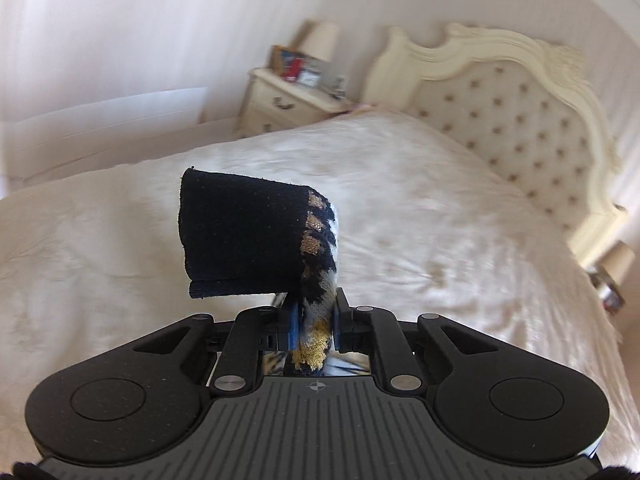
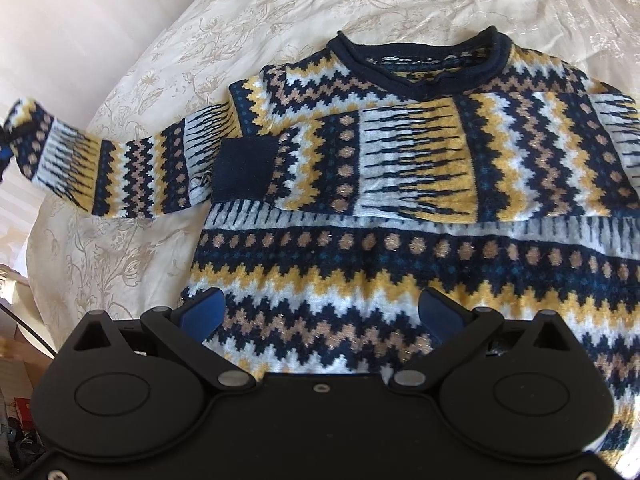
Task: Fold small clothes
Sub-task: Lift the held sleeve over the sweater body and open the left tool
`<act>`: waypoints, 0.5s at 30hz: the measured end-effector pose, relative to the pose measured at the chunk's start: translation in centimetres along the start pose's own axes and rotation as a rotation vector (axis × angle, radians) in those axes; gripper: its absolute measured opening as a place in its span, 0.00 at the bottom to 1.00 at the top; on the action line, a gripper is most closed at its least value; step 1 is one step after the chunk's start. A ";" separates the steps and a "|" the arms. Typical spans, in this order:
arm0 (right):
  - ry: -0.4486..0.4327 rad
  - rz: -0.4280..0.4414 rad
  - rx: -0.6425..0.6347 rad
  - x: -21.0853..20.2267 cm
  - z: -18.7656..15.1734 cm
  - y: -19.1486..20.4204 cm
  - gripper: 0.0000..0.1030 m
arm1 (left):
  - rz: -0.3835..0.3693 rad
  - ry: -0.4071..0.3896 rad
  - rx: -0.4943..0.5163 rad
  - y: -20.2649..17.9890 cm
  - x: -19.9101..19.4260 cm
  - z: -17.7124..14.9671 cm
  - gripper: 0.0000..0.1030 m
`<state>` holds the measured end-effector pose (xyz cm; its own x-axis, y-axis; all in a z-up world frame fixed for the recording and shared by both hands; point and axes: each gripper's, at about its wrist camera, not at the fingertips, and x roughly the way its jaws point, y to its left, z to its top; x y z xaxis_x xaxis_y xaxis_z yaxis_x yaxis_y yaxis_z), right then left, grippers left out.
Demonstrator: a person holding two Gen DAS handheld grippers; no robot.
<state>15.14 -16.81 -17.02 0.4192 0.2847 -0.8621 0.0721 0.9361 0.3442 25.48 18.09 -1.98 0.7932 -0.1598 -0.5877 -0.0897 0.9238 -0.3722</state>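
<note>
Step in hand: folding the sweater's second sleeve; the other sleeve already lay across the chest.
Left jaws: pressed together, pinching that sleeve just behind its dark cuff, held clear above the bed.
Right jaws: spread wide, holding nothing, poised over the lower body of the sweater.
Sweater: flat on the bed, neck away from me, raised sleeve reaching out to my left.
Next move, as I judged it: carry the cuff over the chest, lay it flat, then let go.
</note>
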 end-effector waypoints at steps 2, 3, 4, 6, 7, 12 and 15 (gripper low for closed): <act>-0.009 0.004 0.011 -0.7 -0.3 -1.0 0.99 | -0.049 0.011 0.032 -3.0 0.3 -0.6 0.14; -0.015 0.004 0.017 -1.1 -0.5 -1.6 0.99 | -0.075 0.019 0.048 -4.4 0.5 -1.1 0.14; -0.020 0.004 0.026 -1.5 -0.7 -2.2 0.99 | -0.095 0.029 0.065 -5.7 0.8 -1.6 0.14; -0.029 0.001 0.046 -2.2 -1.0 -3.4 0.99 | -0.135 0.055 0.090 -8.4 1.8 -2.9 0.14; -0.033 0.000 0.055 -2.5 -1.2 -4.0 0.99 | -0.154 0.070 0.097 -9.5 2.3 -3.7 0.14; -0.059 -0.009 0.097 -4.5 -1.3 -6.8 0.99 | -0.197 0.164 0.158 -15.2 5.6 -8.0 0.15; -0.070 -0.019 0.117 -5.5 -1.3 -8.4 0.99 | -0.219 0.234 0.194 -18.0 7.4 -10.8 0.15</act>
<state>11.09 -25.96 -15.68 0.4783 0.2486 -0.8423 0.1840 0.9095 0.3729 26.50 -3.48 -7.39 0.6196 -0.4153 -0.6660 0.2004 0.9041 -0.3773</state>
